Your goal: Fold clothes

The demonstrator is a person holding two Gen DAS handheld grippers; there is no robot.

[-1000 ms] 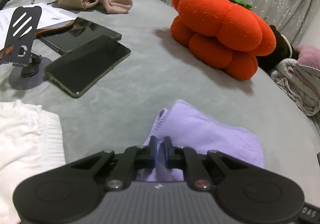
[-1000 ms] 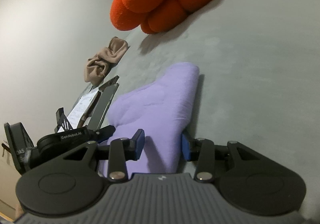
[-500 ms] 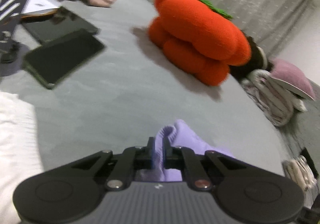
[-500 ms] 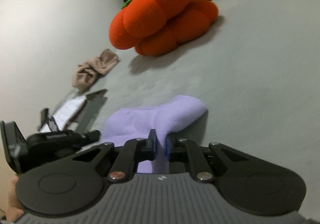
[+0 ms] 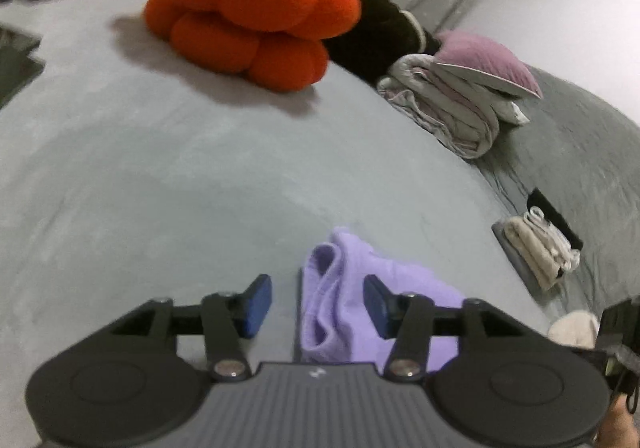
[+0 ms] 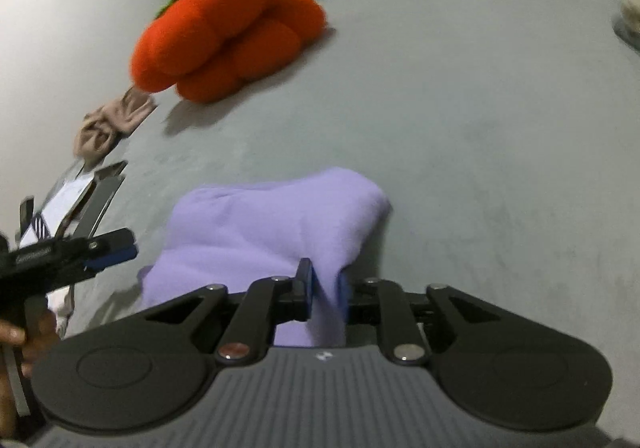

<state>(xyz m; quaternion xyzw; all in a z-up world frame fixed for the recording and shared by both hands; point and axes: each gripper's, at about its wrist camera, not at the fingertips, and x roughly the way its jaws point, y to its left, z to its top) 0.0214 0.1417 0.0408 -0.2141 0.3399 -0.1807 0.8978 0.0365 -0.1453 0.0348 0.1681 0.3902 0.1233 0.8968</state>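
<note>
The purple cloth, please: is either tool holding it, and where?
The right tool, opening, pinches the purple cloth by its near edge fold; the left tool has let go.

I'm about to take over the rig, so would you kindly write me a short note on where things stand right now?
Left gripper: jaws opening, pads clear of the purple garment, whose bunched edge lies between them.
Right gripper: a fold of the same garment sits between its pads; jaws are easing open.
The garment lies doubled over on the grey bed, in front of the orange plush pumpkin.
Done: it looks folded over once.
Left: free both grippers, neaten the fold; a tan garment beyond is unfolded.
</note>
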